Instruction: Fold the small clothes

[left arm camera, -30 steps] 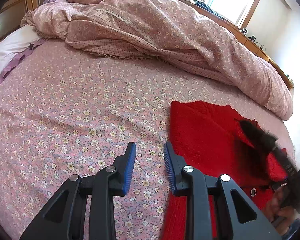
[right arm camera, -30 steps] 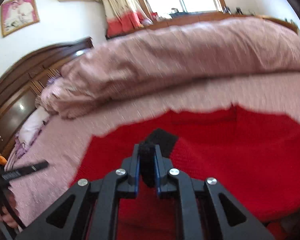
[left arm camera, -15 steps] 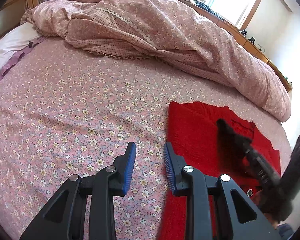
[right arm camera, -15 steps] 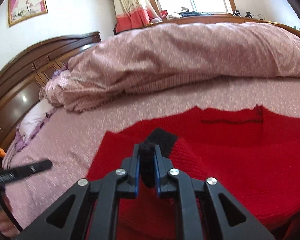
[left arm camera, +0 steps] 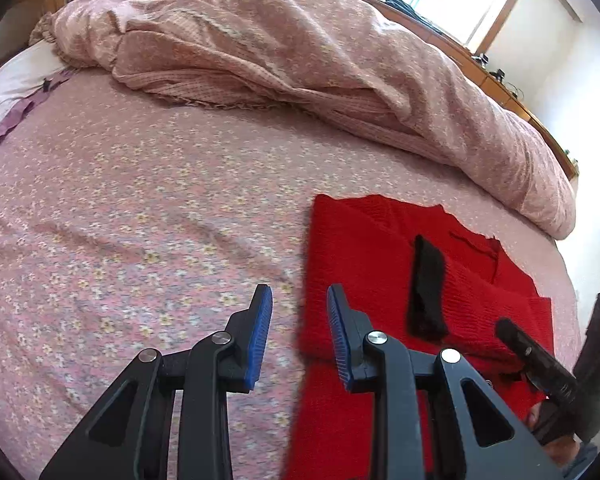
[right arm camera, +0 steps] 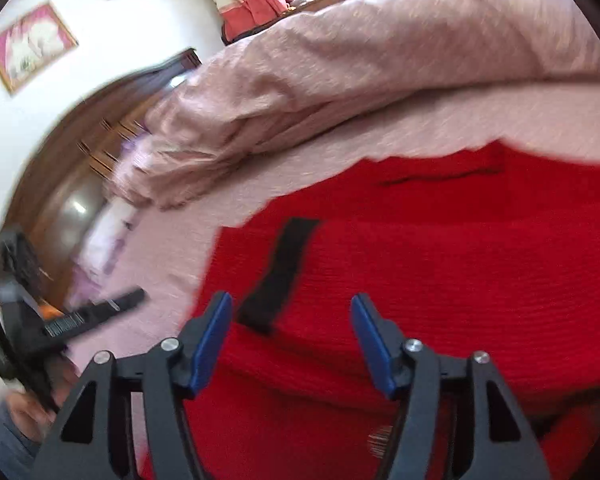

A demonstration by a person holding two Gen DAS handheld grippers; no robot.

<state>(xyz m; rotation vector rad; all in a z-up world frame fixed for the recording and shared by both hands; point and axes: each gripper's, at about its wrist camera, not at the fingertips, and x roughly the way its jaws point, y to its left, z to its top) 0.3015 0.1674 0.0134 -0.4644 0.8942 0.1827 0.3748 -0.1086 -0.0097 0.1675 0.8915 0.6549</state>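
A: Right gripper [right arm camera: 292, 336] status?
B: Jaws just opened, standing wide, nothing pinched. Black cuff [right arm camera: 278, 274] lying flat on red sweater [right arm camera: 440, 272].
A: Left gripper [left arm camera: 298, 332]?
B: Narrow gap, empty, over sweater's left edge. Sweater spread on floral bedsheet [left arm camera: 140, 208], near rumpled quilt [left arm camera: 300, 60].

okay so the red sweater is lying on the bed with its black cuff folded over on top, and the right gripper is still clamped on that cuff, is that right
Not quite. The red sweater does lie on the bed with the black cuff on top, but the right gripper has just opened and let go: the right wrist view shows nothing between its jaws.
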